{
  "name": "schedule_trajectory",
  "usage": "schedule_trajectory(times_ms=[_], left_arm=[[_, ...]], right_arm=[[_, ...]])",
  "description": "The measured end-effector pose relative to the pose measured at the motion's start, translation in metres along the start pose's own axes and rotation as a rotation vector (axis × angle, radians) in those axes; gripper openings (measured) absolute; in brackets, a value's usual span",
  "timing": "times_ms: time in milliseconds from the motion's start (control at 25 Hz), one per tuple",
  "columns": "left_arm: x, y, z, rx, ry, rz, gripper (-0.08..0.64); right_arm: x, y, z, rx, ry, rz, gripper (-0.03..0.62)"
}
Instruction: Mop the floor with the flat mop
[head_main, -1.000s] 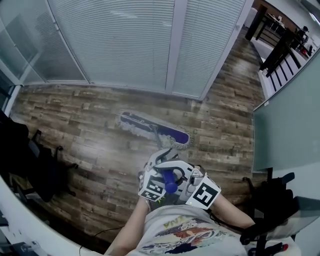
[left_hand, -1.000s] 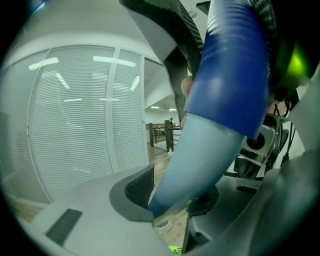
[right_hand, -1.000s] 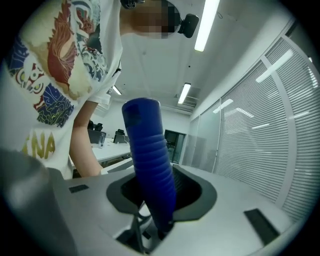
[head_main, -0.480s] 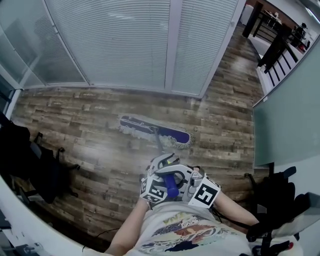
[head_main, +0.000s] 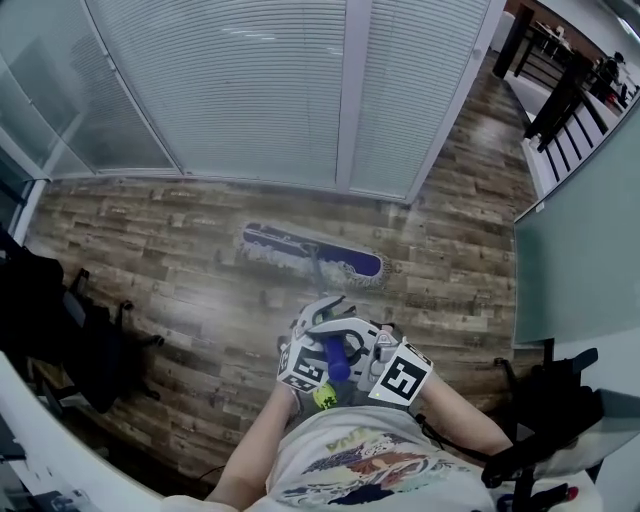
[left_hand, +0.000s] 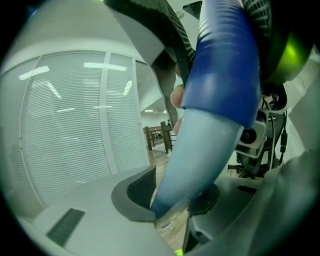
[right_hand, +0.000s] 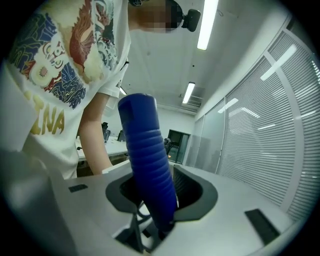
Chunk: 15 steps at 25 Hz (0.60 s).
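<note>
The flat mop's blue head (head_main: 312, 253) lies on the wood floor (head_main: 180, 260) before the blinds, its pale pole (head_main: 318, 285) running back to me. Both grippers hold the pole's top at my waist. My left gripper (head_main: 322, 328) is shut on the pole just below the blue grip (head_main: 336, 358); in the left gripper view the pole (left_hand: 210, 125) fills the gap of the left gripper (left_hand: 172, 200). My right gripper (head_main: 352, 345) holds the ribbed blue grip (right_hand: 147, 165), which stands between the jaws of the right gripper (right_hand: 160, 200); its jaws are opening slightly.
A wall of white blinds (head_main: 250, 90) bounds the far side. A black office chair (head_main: 70, 330) stands at the left and another chair (head_main: 560, 420) at the right beside a glass partition (head_main: 580, 250). A cable (head_main: 215, 465) lies near my feet.
The mop head has slid a little away from me and turned to lie flatter across the floor. Both grippers, still on the handle, have shifted slightly forward.
</note>
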<state>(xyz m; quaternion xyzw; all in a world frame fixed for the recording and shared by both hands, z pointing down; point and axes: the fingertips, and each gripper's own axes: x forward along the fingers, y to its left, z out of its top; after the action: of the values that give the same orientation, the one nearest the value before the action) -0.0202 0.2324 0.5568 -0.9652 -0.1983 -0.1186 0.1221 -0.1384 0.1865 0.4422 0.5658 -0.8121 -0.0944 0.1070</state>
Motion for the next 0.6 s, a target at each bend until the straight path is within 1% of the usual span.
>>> schedule_trajectory(times_ms=[80, 280, 600], left_arm=[[0.018, 0.027, 0.002, -0.010, -0.006, 0.011, 0.100], [0.070, 0.097, 0.007, -0.021, 0.005, 0.019, 0.100], [0.157, 0.193, 0.000, 0.003, 0.026, 0.005, 0.106]], right_arm=[[0.006, -0.031, -0.006, -0.004, -0.016, -0.002, 0.135], [0.015, -0.113, -0.036, 0.063, 0.017, -0.012, 0.135], [0.029, -0.234, -0.078, 0.036, 0.015, -0.007, 0.137]])
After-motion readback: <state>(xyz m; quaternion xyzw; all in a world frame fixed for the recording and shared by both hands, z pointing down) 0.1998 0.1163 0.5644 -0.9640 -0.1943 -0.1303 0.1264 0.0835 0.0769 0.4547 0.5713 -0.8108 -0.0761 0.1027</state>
